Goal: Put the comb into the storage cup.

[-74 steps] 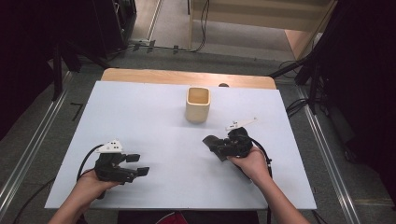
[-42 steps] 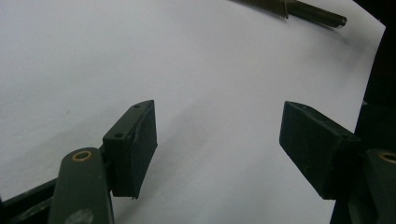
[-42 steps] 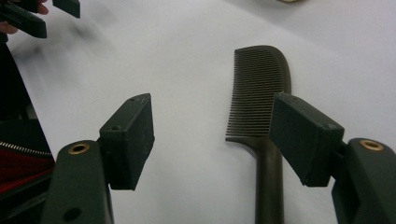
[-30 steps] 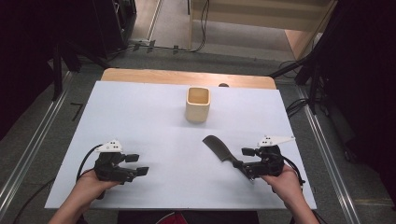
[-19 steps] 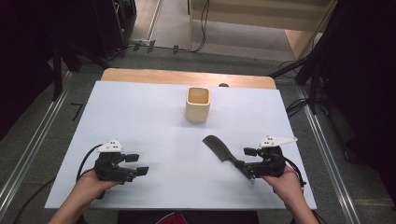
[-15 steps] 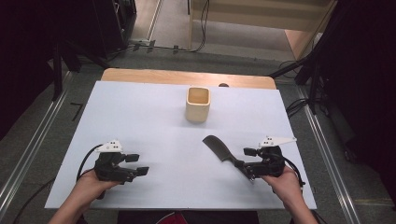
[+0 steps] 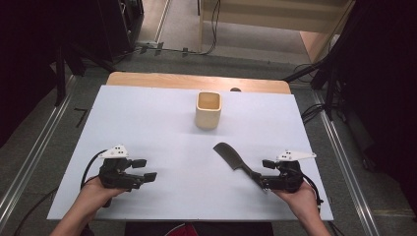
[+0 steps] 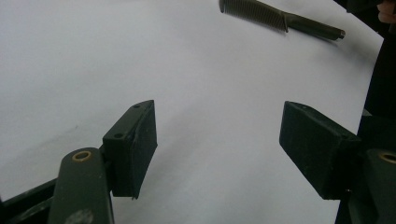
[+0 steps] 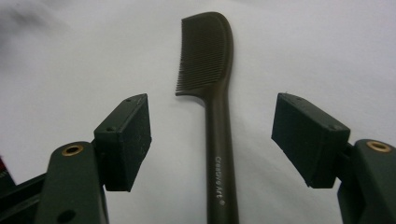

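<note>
With my right gripper [image 9: 212,140] spread wide astride the comb [image 9: 212,79], I judge it light, stiff; grip its slim handle; left gripper [image 8: 217,144] spread, empty

The comb [image 9: 212,79] between the right gripper's [image 9: 212,140] jaws is a plain dark olive-brown, teeth and handle alike, with small pale lettering printed along the handle. Both that gripper and the left gripper [image 7: 140,169] are matte black, with brass-coloured rings at the jaw pivots and a light grey plate on top. Beyond the comb's toothed end stands a cream cup [image 7: 208,110], its inside a warmer tan. The table [image 7: 147,118] under the jaws is unpatterned white, edged at the far side by a light wood strip.
</note>
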Demonstrator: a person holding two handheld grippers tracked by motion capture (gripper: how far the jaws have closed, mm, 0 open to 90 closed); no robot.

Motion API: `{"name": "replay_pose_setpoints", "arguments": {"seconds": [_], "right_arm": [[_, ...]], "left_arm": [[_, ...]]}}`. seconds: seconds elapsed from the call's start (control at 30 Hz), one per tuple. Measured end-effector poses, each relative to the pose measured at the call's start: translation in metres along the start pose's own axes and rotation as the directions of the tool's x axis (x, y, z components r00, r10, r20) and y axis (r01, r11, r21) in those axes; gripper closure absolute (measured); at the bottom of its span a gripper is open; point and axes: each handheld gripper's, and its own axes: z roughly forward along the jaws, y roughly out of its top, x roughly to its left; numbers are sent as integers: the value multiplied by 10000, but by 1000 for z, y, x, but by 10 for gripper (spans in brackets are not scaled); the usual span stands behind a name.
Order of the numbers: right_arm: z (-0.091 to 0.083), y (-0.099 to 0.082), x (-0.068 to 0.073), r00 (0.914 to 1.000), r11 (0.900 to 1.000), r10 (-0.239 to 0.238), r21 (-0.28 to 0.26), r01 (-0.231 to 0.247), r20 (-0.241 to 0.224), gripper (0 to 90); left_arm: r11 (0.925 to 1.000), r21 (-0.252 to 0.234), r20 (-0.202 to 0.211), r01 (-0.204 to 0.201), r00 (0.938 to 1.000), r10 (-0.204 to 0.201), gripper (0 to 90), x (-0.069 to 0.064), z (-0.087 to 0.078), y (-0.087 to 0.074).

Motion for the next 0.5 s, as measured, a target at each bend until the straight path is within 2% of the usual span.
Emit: {"name": "replay_pose_setpoints", "arguments": {"seconds": [0.33,0.5], "right_arm": [[4,-9,-1,9997,9991,-45,411,35,224,290],[6,-15,-3,9993,9970,136,752,-163,359,307]], "left_arm": [[9999,33,116,-107,9999,107,288,0,5,5],[9998,60,153,-172,9997,171,288,1,7,8]]}}
